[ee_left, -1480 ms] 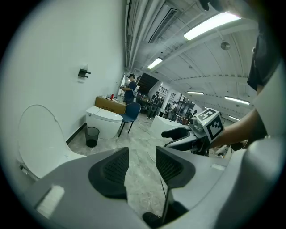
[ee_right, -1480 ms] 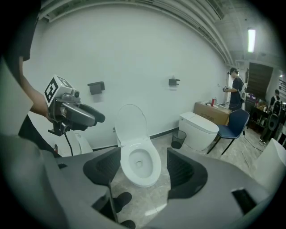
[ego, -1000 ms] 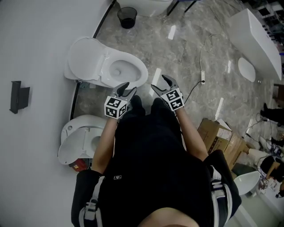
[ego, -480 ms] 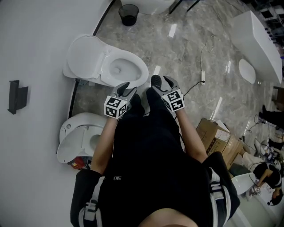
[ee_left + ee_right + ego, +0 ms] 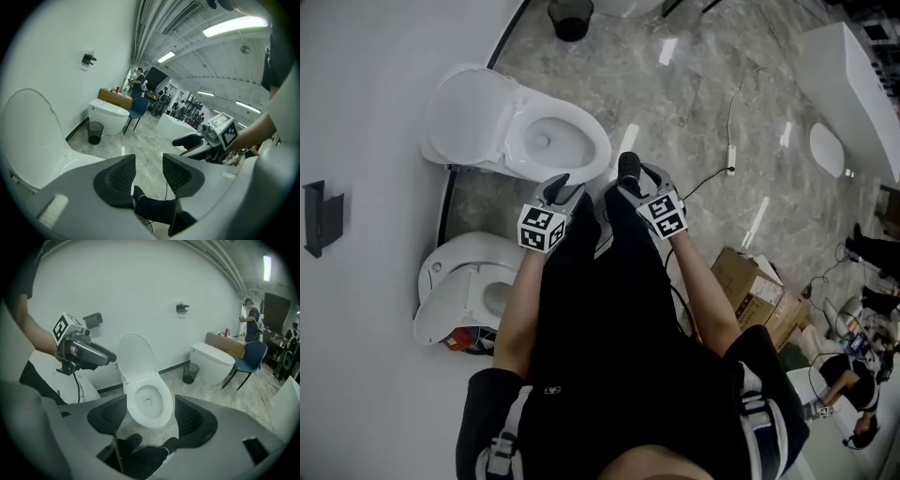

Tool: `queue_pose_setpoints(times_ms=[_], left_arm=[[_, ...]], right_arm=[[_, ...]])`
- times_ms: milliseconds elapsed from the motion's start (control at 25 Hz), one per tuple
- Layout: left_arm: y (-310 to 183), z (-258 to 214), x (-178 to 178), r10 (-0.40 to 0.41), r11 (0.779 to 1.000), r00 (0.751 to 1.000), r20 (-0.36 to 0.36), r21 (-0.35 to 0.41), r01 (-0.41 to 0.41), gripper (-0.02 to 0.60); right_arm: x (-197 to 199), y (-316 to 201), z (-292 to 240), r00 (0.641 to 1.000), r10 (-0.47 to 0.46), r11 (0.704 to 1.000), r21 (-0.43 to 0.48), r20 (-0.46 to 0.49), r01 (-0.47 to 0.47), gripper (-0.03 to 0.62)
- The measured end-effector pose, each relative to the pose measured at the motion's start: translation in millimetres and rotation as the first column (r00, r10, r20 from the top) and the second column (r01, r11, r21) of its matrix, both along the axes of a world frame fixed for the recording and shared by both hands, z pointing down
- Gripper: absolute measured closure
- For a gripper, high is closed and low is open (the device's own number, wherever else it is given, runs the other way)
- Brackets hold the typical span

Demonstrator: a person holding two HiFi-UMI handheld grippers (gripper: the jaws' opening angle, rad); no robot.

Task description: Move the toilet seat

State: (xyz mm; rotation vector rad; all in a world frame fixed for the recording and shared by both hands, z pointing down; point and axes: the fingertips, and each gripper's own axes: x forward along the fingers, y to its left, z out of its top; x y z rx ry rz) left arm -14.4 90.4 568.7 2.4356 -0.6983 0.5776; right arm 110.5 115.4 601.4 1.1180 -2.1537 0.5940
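A white toilet stands by the wall. Its seat (image 5: 584,142) lies flat on the bowl and its lid (image 5: 464,114) is raised. In the right gripper view the seat (image 5: 164,397) is straight ahead, beyond my jaws, with the lid (image 5: 135,355) upright behind it. My left gripper (image 5: 565,187) hovers just short of the bowl's front rim, and my right gripper (image 5: 639,183) is beside it to the right. Both are open and apart from the toilet. Nothing lies between the left gripper's (image 5: 149,173) jaws or the right gripper's (image 5: 150,416) jaws. The lid (image 5: 28,136) fills the left of the left gripper view.
A second toilet (image 5: 469,281) stands at lower left by the wall. A black bin (image 5: 570,17) is beyond the first toilet, with a cable and power strip (image 5: 731,150) on the marble floor. Cardboard boxes (image 5: 759,300) are at right. My shoes (image 5: 136,446) are under the jaws.
Both grippers have sunk a little in front of the bowl. A shoe has stepped forward beside the right gripper. The toilets have slid left in the head view.
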Motion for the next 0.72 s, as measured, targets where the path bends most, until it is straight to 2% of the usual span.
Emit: queue_pose_setpoints(times_ms=[160,720], left_arm=[[-4,22,4,-0.009,0.999,1.0,0.019,-0.032,0.01,0.4],[-35,118,23,0.014,0.993,0.997,0.077,-0.116,-0.005,0.4]], right_arm=[[1,-4,24,1.0,-0.024,0.999,-0.043,0.013,0.024,0.27],[19,-47,112,0.999,-0.004,0.991,-0.133,0.053,0.011,0.278]])
